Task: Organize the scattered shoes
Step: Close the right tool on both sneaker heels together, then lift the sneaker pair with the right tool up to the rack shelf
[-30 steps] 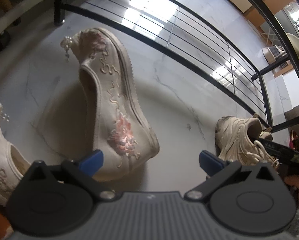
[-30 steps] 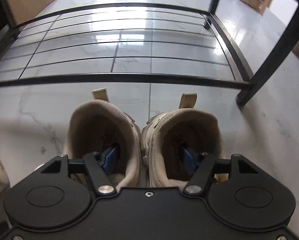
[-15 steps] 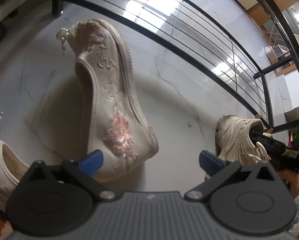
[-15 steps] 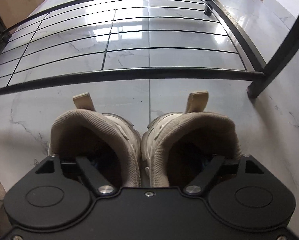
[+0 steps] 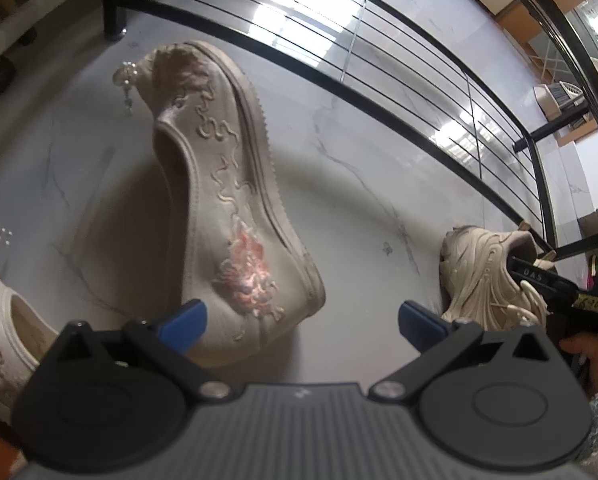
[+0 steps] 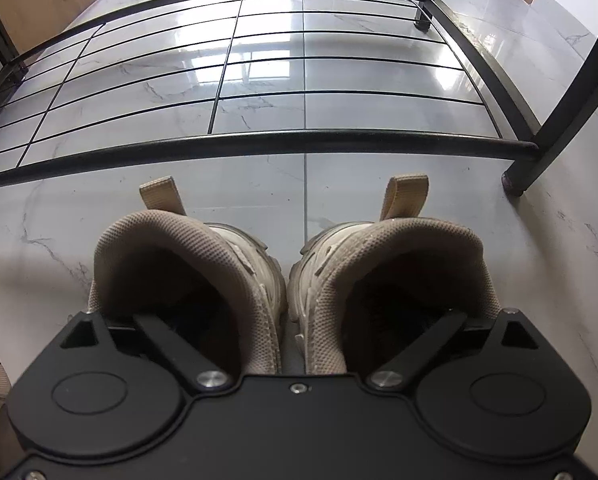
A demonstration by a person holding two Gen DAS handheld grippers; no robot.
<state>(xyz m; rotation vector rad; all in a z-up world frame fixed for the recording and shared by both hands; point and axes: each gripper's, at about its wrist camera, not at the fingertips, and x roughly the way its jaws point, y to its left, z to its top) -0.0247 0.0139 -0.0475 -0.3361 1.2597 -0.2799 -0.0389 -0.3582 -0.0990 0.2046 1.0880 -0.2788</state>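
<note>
The two beige sneakers (image 6: pixel 283 292) stand side by side on the marble floor (image 6: pixel 539 280), just in front of the black shoe rack (image 6: pixel 259 142). My right claw (image 6: pixel 295 344) has one finger inside each collar; I cannot tell how tight it presses. The padded collars look soft and light, so the inner walls seem a good hold. My left claw (image 5: pixel 301 322) is spread wide and empty near two embroidered shoes: one on its side (image 5: pixel 227 200), one at the edge (image 5: pixel 3 340).
</note>
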